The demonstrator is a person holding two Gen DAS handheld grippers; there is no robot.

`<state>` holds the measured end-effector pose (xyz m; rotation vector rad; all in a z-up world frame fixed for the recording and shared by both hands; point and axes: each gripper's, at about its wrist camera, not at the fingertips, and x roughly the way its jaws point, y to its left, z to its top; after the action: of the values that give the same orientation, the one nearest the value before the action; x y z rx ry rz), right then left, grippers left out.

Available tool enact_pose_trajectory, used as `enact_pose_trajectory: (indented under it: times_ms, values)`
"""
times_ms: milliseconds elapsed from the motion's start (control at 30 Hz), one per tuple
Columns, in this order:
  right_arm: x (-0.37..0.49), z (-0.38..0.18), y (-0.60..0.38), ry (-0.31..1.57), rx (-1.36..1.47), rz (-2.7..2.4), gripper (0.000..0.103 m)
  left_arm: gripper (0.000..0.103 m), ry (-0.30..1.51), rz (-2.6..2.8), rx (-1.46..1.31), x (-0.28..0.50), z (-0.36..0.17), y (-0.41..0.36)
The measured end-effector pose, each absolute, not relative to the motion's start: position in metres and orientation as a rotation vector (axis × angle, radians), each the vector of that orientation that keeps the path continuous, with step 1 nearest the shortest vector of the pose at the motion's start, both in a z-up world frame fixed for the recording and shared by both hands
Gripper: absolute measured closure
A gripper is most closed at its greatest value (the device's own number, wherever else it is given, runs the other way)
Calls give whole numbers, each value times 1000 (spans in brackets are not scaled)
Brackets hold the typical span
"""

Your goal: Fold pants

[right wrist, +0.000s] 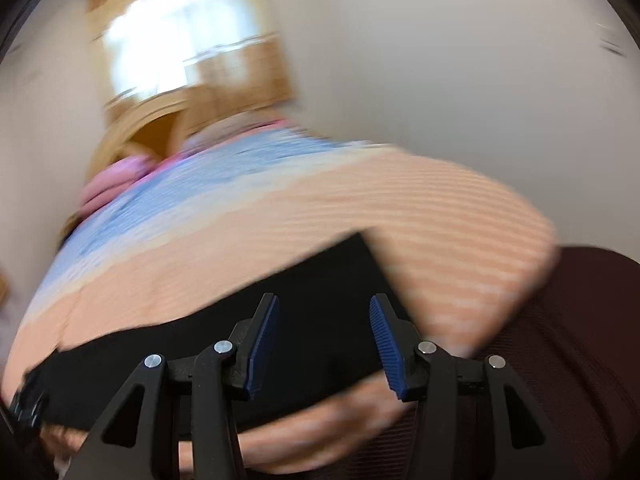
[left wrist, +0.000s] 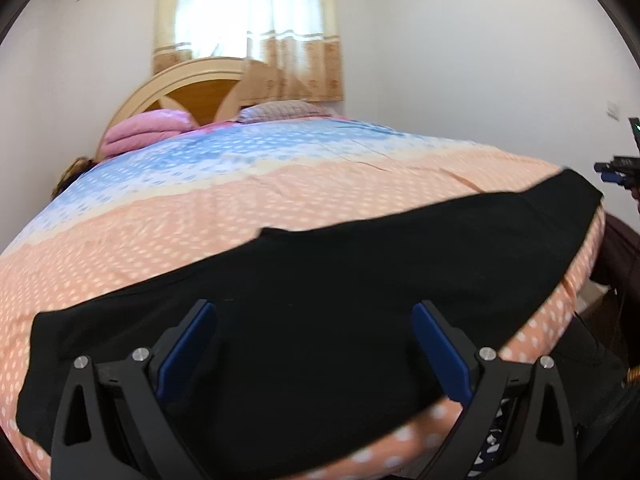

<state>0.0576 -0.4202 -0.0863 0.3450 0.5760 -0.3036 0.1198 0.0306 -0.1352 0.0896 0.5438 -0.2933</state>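
The pants (left wrist: 320,280) are black, plain and matte, lying flat in a long band across the near edge of the bed (left wrist: 280,200), running left to right over the peach, dotted sheet. They look soft, light and limp, likely to sag and crease wherever unsupported, so a hold at an end or corner, pinching all layers together, should carry them best. In the left view one end lies near left and the other far right, with a small step in the far edge. The left gripper (left wrist: 314,344) hangs over the middle of the cloth, its fingers wide apart and holding nothing. The right gripper (right wrist: 324,344) hovers over the right end, fingers partly open and empty; that view is blurred.
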Motion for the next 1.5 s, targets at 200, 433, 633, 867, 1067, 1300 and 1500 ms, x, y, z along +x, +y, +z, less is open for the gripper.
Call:
enact_pose_trajectory:
  times_ms: [200,433,633,867,1067,1300,1500]
  values:
    - [117,-119,-329,741,325,79,54,2,616,-274,77,128,-156,38]
    - [131,-163,-279,965,210,133,54,0,633,-288,46,121,-167,46]
    - [178,-128,-229,937,186,270,54,0,551,-220,-2,118,-147,66]
    - [299,-136,-108,1034,339,568,54,0,619,-197,-4,127,-165,78]
    - [357,-170,-33,1197,430,672,54,0,626,-206,1,126,-169,78]
    - [373,-182,-16,1273,474,706,96,0,614,-209,-2,126,-171,79]
    - [366,-152,-12,1137,426,700,100,0,628,-209,-21,125,-167,82]
